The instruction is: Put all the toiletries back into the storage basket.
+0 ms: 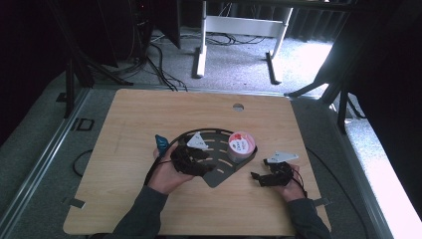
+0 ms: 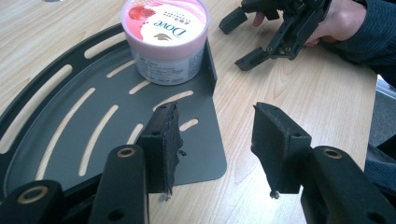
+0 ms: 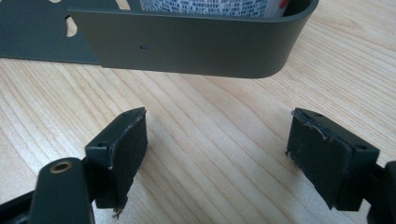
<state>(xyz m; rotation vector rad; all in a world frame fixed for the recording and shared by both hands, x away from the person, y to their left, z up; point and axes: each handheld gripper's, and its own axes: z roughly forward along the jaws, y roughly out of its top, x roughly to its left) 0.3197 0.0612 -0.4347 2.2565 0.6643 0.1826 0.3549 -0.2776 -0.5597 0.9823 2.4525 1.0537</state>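
Here the Dove tub (image 2: pixel 164 39) stands upright in the far corner of the dark slotted tray (image 2: pixel 70 135) on the tabletop (image 2: pixel 289 93). Left gripper (image 2: pixel 215 140) hovers spread over the tray's near corner; right gripper (image 3: pixel 217 156) spread, just beside the tray's wall.

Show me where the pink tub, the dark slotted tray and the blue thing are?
Pink tub (image 2: pixel 163 21): left gripper view, on its lid.
Dark slotted tray (image 2: pixel 105 98): left gripper view, bare floor between slots.
Blue thing (image 1: pixel 161 142): high view, its middle, beside the left hand.
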